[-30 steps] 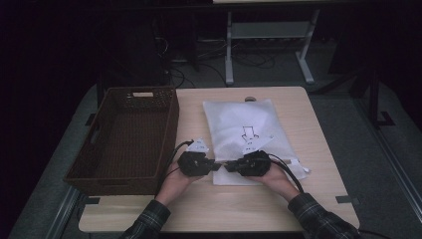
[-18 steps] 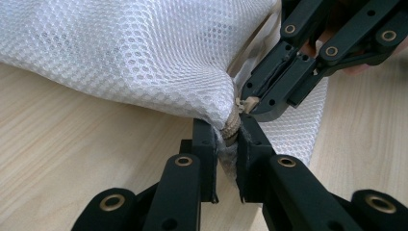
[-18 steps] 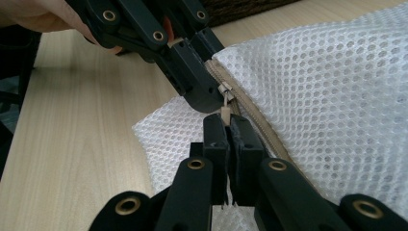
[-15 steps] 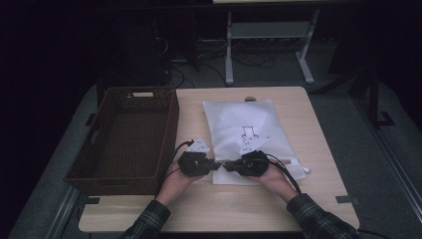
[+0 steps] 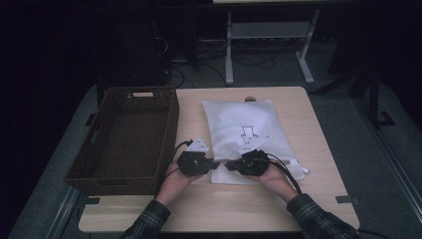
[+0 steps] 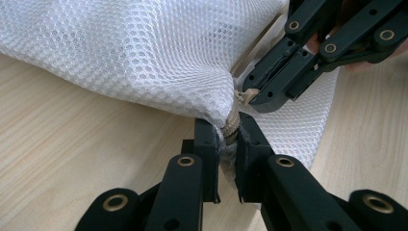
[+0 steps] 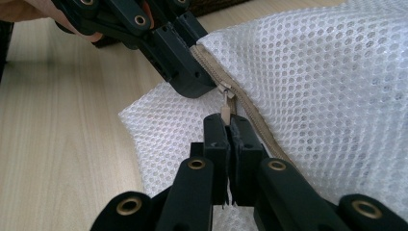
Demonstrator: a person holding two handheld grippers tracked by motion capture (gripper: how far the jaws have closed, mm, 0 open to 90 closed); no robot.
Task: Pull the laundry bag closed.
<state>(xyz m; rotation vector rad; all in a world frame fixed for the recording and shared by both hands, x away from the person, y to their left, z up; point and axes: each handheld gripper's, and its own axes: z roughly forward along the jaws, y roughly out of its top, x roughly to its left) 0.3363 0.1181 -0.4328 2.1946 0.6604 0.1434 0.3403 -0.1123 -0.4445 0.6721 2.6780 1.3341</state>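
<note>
Right gripper view: the right gripper (image 7: 226, 126) is clamped on the zipper pull (image 7: 225, 111) of the mesh bag (image 7: 327, 77), jaws all but touching with the tan tab nipped between their tips. Just beyond it the left gripper (image 6: 226, 137) is closed on the bag's corner, pinching the end of the zipper (image 6: 232, 124) and the mesh bunched around it. Both pairs of jaws have just been closing, each with its piece of the bag between them. In the high view the two grippers meet tip to tip at the bag's near left corner, and the bag lies flat on the table (image 5: 318, 196), right of centre, its far end near the table's far edge. A brown basket (image 5: 99, 172) stands along the table's left edge, beside the bag and apart from it. Judgement: the step in hand is opening the zipper, with anchor and pull both secured. The next move calls for the right gripper to draw the pull along the tan track while the left holds the corner steady, keeping the line of pull along the teeth so the mesh does not snag. Bag contents cannot be made out through the mesh. The slider body is partly masked by the left gripper's jaw tip, and the high view is too dim to show the zipper.
</note>
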